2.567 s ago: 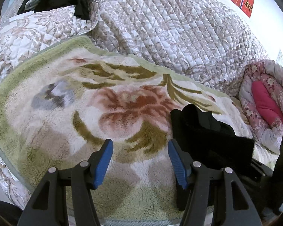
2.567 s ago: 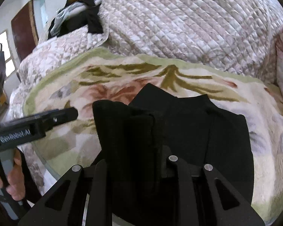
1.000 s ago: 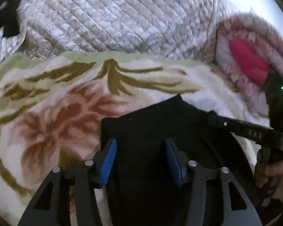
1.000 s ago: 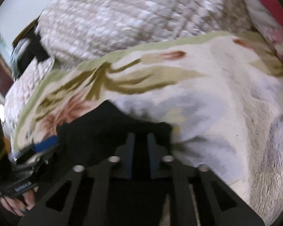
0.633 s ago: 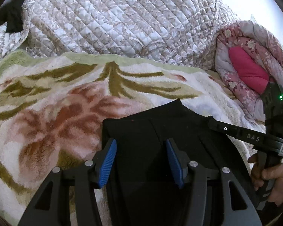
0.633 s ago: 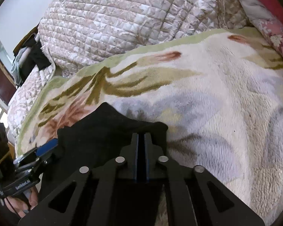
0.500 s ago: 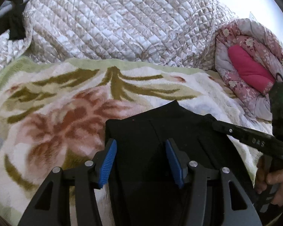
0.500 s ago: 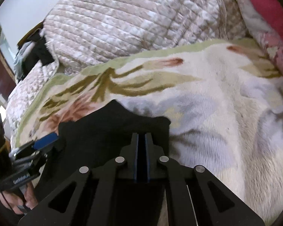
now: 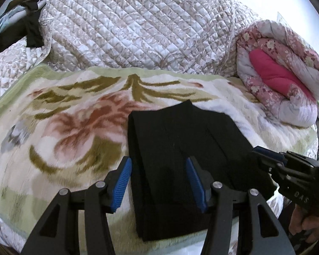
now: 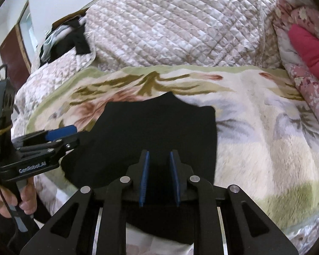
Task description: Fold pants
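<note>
Both fingers [image 9: 125, 180] parted, empty | pants [image 9: 180, 140] folded | floral blanket [image 9: 63, 116], quilt [image 9: 138, 31] behind

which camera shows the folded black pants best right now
The left wrist view: the black pants lie nearly whole on the floral blanket, fold lines and edges visible. In the right wrist view the pants are a flat dark shape, their near part hidden behind the right tongs.
</note>
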Tool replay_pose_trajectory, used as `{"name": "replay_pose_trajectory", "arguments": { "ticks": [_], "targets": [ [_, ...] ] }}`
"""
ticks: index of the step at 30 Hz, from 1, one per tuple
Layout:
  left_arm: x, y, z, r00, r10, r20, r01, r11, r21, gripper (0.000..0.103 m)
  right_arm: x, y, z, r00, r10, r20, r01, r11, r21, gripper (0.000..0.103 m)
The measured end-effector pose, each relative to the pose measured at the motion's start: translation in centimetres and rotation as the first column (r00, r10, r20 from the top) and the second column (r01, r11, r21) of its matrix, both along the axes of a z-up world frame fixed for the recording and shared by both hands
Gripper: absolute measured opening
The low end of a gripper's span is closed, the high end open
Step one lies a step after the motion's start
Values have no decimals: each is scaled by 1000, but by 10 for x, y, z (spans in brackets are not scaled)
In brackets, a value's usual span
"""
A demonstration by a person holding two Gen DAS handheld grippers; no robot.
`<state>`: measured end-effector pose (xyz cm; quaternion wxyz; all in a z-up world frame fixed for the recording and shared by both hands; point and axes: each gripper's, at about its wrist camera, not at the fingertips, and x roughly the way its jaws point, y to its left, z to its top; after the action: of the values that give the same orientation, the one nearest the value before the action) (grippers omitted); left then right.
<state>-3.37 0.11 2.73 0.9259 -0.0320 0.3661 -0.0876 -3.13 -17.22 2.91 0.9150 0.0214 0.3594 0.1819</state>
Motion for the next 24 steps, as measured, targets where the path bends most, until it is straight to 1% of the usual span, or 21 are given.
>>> {"name": "replay_pose_trajectory", "arguments": {
  "ticks": [1, 4, 5, 9, 14, 15, 17, 19, 21, 23, 24],
  "targets": [
    [-2, -1, -2, 1000, -2, -4, 2, 1000, 10, 56, -1, 3, -2, 1000, 8, 0, -8, 1000, -12, 20],
    [-4, -4, -15, 999, 2, -38, 0, 999, 53, 49, -2, 13, -12, 999, 38, -23, -39, 997, -62, 20],
    [-5, -4, -18, 999, 3, -41, -1, 999, 55, 49, -1, 16, -17, 999, 37, -30, -39, 996, -78, 20],
    [-8, -4, -20, 1000, 5, -27, -3, 999, 54, 48, -2, 15, -19, 999, 33, -15, -34, 997, -72, 20],
    [-6, 3, -18, 999, 17, -38, -16, 1000, 12, 48, -4, 14, -20, 999, 28, -18, -29, 998, -62, 21],
    [-5, 6, -17, 999, 18, -40, -19, 1000, -3, 48, -3, 10, -20, 1000, 10, -23, -11, 999, -49, 21],
    [-3, 15, -16, 998, 20, -54, -22, 999, -49, 48, 1, -4, -18, 998, -43, -36, 42, 999, -19, 27],
    [1, 25, -16, 997, 26, -67, -32, 995, -94, 48, 7, -21, -14, 995, -85, -51, 88, 995, 44, 48],
    [5, 32, -17, 996, 23, -82, -35, 989, -147, 48, 12, -42, -14, 987, -142, -79, 150, 982, 112, 50],
    [12, 35, -22, 994, 9, -107, -30, 981, -193, 50, 20, -55, -18, 981, -149, -126, 170, 970, 176, 50],
    [16, 36, -25, 993, 10, -118, -34, 978, -207, 51, 25, -61, -23, 975, -149, -163, 183, 959, 215, 50]
  ]
}}
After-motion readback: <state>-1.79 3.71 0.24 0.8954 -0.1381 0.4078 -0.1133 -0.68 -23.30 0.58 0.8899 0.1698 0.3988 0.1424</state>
